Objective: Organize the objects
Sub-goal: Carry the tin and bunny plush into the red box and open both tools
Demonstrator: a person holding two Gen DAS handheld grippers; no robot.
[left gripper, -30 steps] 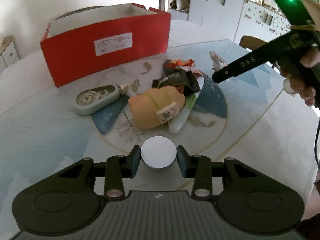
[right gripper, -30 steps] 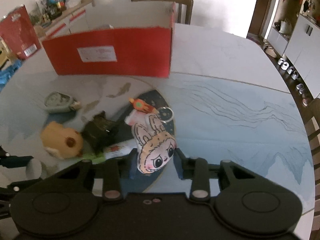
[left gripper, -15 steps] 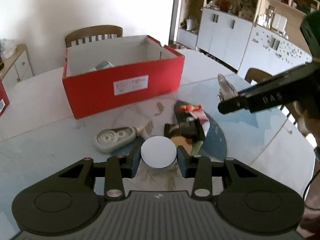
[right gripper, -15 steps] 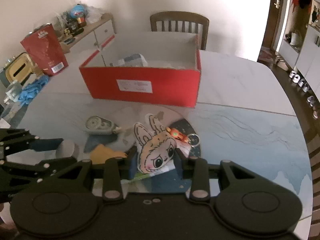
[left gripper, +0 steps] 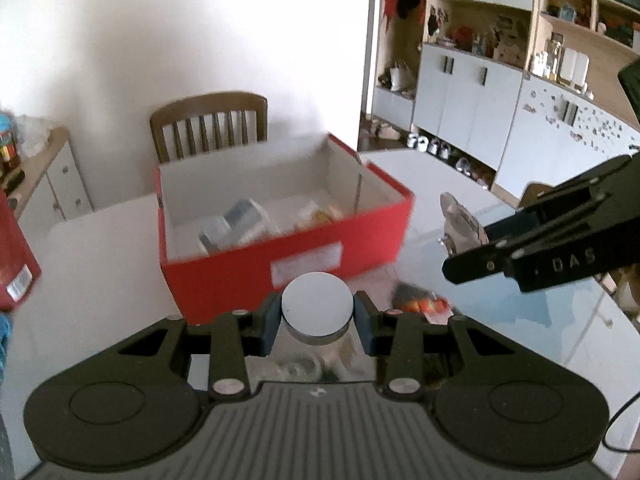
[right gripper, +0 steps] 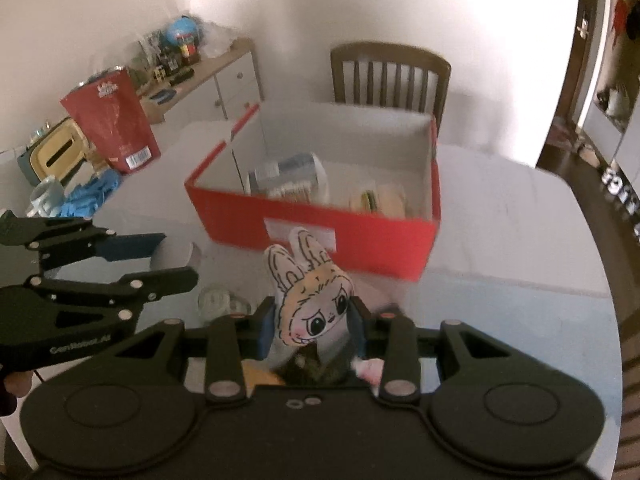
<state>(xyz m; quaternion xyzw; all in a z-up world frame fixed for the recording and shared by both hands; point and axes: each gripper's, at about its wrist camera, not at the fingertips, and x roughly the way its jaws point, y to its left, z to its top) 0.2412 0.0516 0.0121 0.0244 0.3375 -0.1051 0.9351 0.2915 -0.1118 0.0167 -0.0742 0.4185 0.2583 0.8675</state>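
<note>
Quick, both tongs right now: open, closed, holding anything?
Left tongs: closed on a round white disc.
Right tongs: closed on a flat bunny-eared character toy.

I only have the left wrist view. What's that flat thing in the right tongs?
Observer: A rabbit-eared doll, its face towards the right camera, clamped in the right tongs.
Operator: Is it over the box opening?
Observer: No. In the right view it shows against the box's near wall, short of the opening.
Operator: Anything on the table under it?
Observer: Yes, a dark item, too blurred to name.
</note>
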